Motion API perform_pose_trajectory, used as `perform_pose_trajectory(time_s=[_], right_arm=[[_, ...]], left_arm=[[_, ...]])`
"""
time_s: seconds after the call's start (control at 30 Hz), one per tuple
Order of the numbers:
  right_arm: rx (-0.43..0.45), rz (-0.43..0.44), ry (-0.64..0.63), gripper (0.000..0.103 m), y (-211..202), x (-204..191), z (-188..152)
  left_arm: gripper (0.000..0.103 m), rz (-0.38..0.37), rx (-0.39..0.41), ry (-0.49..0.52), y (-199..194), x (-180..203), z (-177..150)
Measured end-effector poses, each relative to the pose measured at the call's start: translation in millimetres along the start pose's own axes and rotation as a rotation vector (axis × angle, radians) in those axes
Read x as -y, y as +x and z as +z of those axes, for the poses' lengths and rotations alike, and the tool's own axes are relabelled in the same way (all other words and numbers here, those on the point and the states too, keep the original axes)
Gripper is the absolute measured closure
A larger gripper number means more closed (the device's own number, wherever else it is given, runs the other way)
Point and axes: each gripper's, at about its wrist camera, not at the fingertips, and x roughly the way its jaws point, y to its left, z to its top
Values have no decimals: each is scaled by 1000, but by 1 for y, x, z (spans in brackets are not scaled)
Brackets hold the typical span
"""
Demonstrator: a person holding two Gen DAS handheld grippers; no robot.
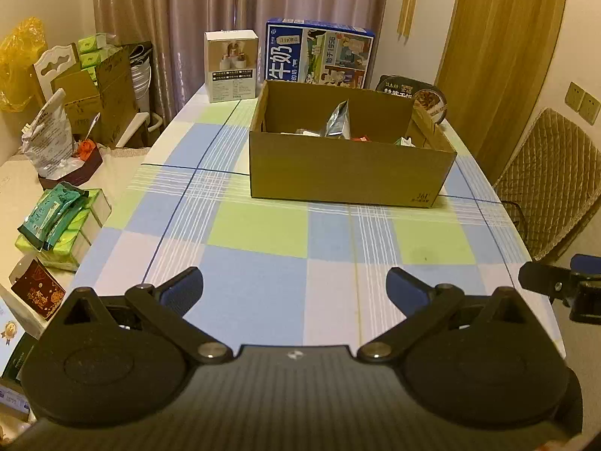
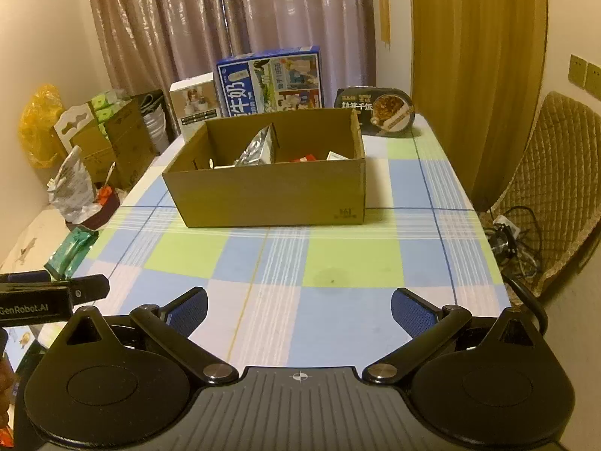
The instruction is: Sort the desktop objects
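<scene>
The left tongs (image 1: 295, 289) are spread wide, holding nothing, hovering low over the near end of the worktop (image 1: 263, 300), which wears a checked cloth of blue, green and white. The right tongs (image 2: 298, 310) are likewise spread wide with nothing between their blue-padded fingers (image 2: 409, 312). In the right wrist view the left tool's body appears at the left edge, printed "GenRobot.AI".

Straight ahead of both tongs, well apart from them past bare cloth, stands an open cardboard box (image 1: 345, 173), with a small "361" mark at its lower right corner. Inside it a silver foil pouch (image 1: 338, 120) stands upright, with small red and white items beside it, too small to identify.

Behind the cardboard box stand a blue milk carton case (image 1: 319, 56) printed "牛奶" and "1956", a white product box (image 1: 231, 65), and a black instant rice bowl (image 2: 379, 111). Off the worktop's left edge lie teal packets (image 1: 52, 216) on green tissue packs.
</scene>
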Motion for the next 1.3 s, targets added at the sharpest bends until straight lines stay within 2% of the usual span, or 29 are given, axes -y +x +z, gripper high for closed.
perform_pose_trajectory(time_s=[0.77, 1.3], right_arm=[[-20, -3, 10, 2, 4, 1, -4], [-26, -4, 0, 2, 7, -1, -7]], left_arm=[[1, 1, -16, 2, 4, 2, -6], [1, -7, 0, -13, 4, 1, -7]])
